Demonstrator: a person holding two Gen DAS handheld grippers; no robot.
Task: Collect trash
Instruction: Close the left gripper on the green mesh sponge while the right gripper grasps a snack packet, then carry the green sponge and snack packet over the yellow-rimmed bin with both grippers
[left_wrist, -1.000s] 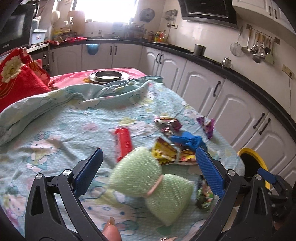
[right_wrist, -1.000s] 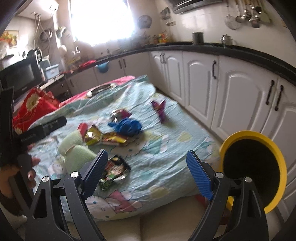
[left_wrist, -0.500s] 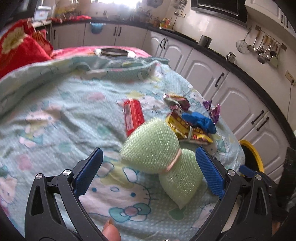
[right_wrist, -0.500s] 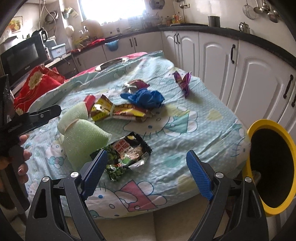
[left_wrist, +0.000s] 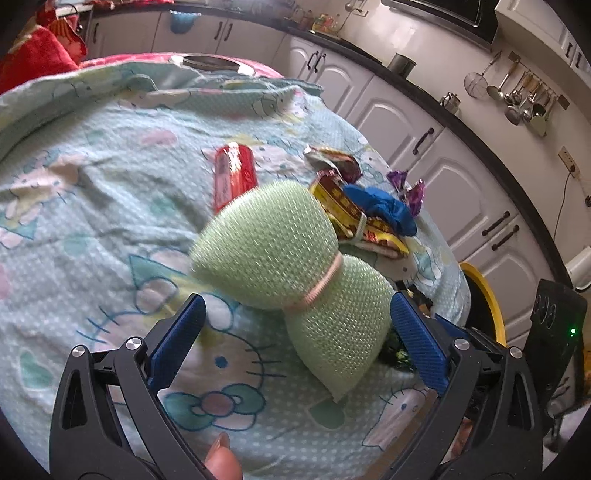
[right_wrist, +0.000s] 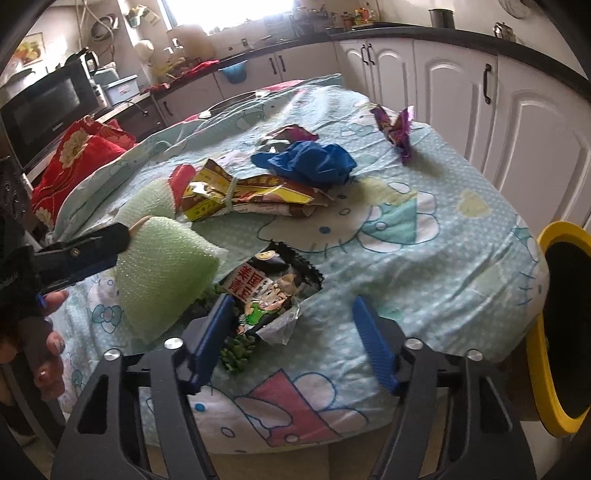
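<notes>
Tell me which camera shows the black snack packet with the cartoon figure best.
Right wrist view: the black snack packet with the cartoon figure lies fully visible. Left wrist view shows only a dark sliver behind the green mesh foam bundle.

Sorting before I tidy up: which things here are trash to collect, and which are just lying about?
Trash job:
black snack packet
yellow wrapper
purple wrapper
red wrapper
yellow-rimmed bin

Lying about:
red cushion
microwave
hanging utensils

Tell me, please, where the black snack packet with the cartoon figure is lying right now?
In the right wrist view, the black snack packet lies on the patterned cloth near its front edge, just right of the green foam bundle and beside the right gripper's left finger.
</notes>
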